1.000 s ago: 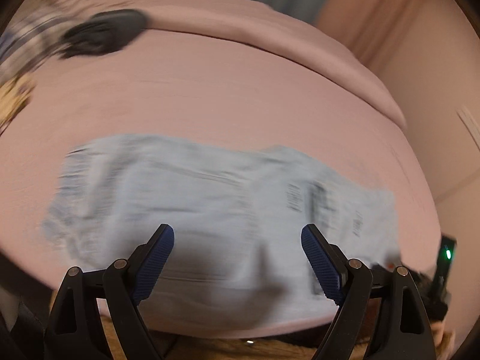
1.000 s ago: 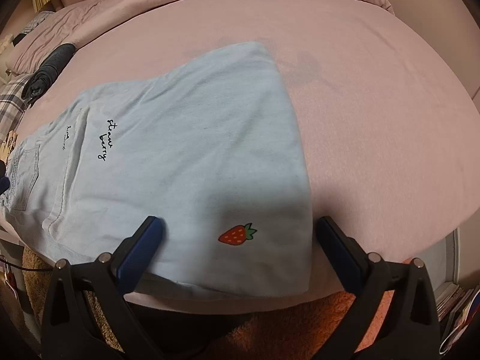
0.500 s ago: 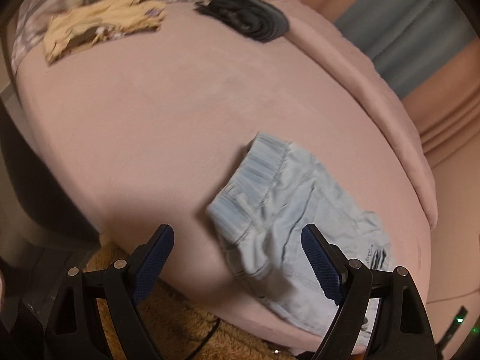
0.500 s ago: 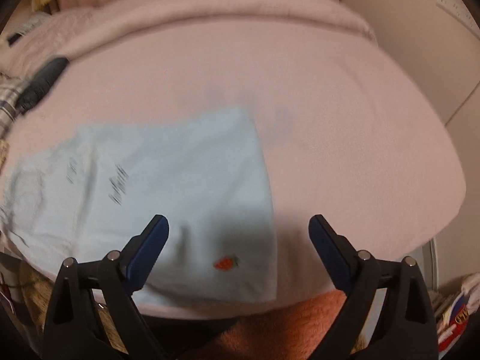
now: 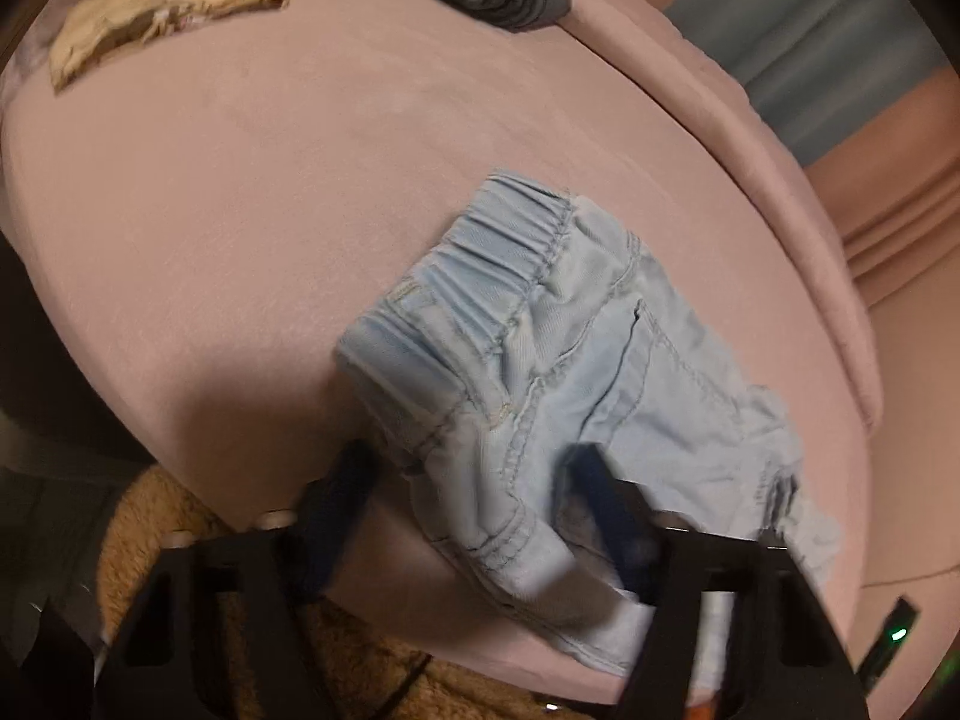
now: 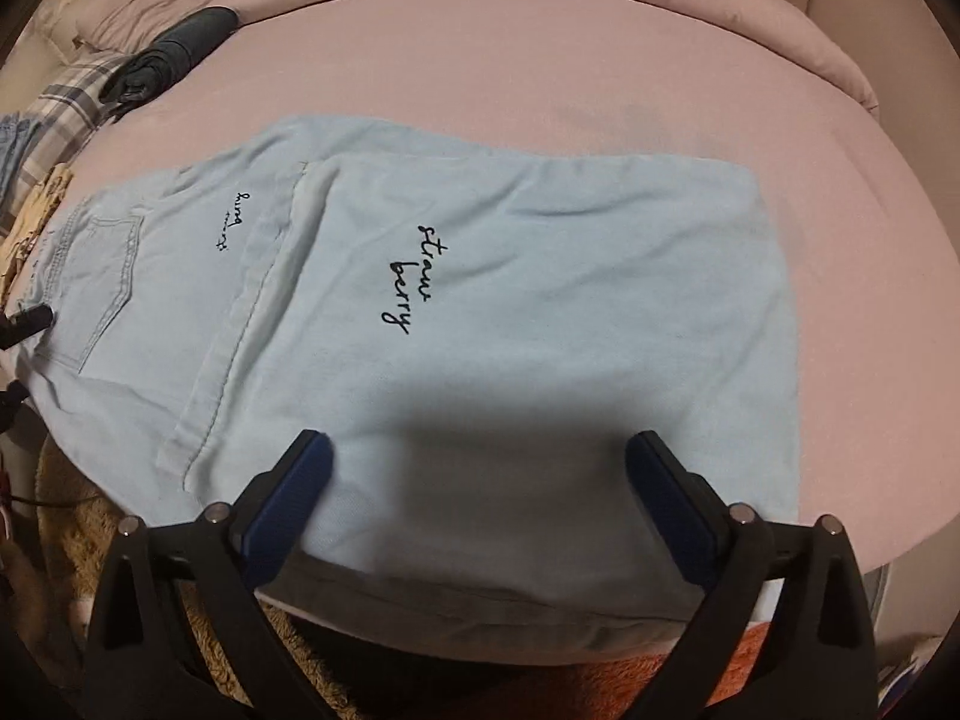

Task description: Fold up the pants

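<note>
Light blue pants [image 6: 480, 324], soft, limp cotton, lie flat along the pink bed's [image 6: 600, 72] near edge; the left gripper [image 5: 468, 480], blurred, seems half-closed around the sturdier waistband corner, while the right gripper [image 6: 480, 450] hovers wide open.

Left gripper [image 5: 468, 480]: jaws parted, blue pads blurred, low at the near edge, tips straddling cloth without pinching. Right gripper [image 6: 480, 468]: jaws spread wide, level, hovering near edge, both blue pads [image 6: 288, 498] clear of contact.
</note>
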Action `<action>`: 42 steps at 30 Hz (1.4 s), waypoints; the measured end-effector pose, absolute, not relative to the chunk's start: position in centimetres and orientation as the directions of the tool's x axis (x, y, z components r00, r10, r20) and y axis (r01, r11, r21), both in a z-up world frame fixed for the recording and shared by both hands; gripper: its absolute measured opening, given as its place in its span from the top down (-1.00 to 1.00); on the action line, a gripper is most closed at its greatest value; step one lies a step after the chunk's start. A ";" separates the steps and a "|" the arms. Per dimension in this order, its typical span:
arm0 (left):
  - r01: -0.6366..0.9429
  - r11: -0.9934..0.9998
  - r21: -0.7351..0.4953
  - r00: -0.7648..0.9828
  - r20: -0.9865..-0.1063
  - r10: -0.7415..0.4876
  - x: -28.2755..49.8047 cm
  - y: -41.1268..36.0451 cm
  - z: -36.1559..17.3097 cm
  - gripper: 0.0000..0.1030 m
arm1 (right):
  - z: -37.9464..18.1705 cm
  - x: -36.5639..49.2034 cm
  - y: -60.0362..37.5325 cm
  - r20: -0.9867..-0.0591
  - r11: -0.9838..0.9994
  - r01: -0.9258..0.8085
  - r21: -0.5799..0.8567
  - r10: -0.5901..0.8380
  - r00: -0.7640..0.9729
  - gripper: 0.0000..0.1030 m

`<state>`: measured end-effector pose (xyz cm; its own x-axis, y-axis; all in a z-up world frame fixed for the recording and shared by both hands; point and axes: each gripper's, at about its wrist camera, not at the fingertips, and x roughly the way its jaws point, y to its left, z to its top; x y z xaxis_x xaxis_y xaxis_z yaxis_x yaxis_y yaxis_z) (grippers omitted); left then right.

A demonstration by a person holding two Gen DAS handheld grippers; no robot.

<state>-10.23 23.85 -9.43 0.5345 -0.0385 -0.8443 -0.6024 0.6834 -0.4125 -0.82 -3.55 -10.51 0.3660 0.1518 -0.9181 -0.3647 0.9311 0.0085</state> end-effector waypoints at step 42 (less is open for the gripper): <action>0.244 0.738 -0.629 0.405 -0.625 -0.667 -2.7 0.2 -2.7 -0.72 | -4.2 -3.9 -23.1 -0.812 0.933 -0.035 0.358 0.330 0.482 -0.90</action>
